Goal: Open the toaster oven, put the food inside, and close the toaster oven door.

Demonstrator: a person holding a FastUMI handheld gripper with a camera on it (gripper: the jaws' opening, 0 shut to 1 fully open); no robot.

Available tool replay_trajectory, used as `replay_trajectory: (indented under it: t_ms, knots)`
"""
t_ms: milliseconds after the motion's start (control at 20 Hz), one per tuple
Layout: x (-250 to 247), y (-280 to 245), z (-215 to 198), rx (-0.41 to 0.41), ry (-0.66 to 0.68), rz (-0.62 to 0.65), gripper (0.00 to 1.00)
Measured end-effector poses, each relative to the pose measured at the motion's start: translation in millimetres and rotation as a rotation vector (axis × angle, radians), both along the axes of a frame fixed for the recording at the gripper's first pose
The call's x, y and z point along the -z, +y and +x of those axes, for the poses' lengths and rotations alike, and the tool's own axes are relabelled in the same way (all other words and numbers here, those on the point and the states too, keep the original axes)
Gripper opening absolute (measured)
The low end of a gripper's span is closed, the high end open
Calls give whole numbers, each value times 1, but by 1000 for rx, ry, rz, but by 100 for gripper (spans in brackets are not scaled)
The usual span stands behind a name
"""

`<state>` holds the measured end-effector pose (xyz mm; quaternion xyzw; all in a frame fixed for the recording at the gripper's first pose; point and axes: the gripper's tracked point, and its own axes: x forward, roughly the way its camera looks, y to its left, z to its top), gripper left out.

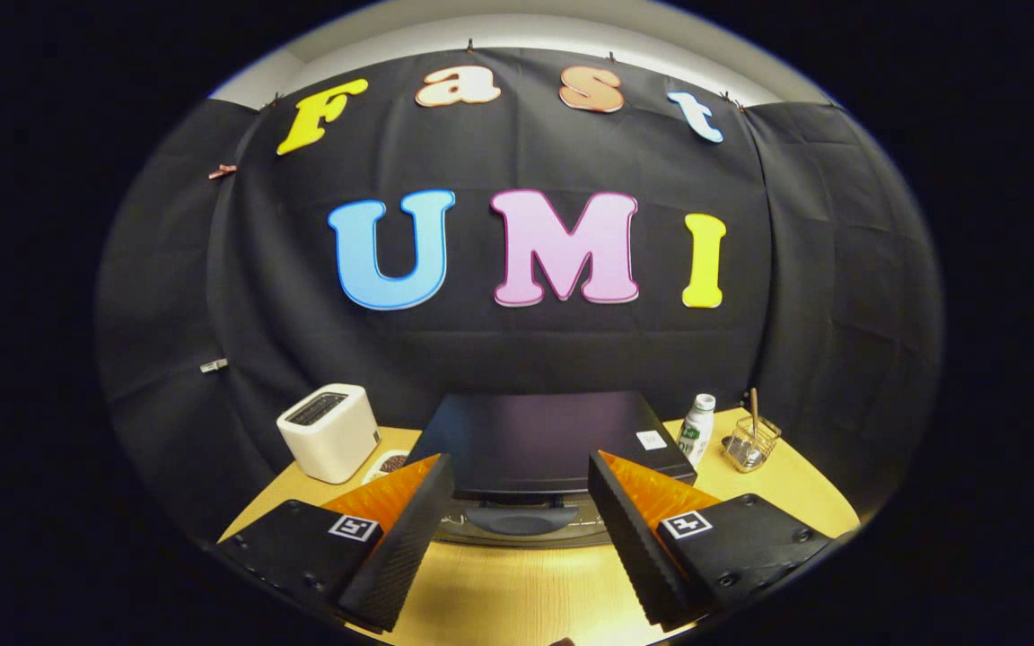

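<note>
Gripper view, as we log it: toaster oven [553, 444] just ahead on the table [499, 592], door shut, handle [521, 518] between our spread, empty gripper [521, 489] fingers. Food, possibly on the plate [389, 464] beside the toaster [330, 432]. All steps remain.

The single fisheye camera rides on the claw [521, 489] and faces forward along its two spread fingers, tilted slightly down over the desk [517, 592]. It sits close to the toaster oven [553, 440], which lies just ahead of the fingertips, with the booth wall behind.
</note>
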<state>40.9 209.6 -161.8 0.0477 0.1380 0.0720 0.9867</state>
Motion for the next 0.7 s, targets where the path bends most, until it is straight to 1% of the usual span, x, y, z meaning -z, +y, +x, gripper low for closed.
replay_trajectory:
  t_ms: [150, 300, 500, 550, 650, 700]
  knots:
    - [44, 9, 19, 8, 77, -18, 98]
    - [78, 18, 35, 16, 153, -14, 99]
    - [107, 19, 50, 33, 219, -46, 99]
    - [103, 20, 52, 38, 184, -55, 99]
    - [106, 22, 54, 22, 210, -72, 98]
    - [108, 22, 54, 24, 217, -64, 100]
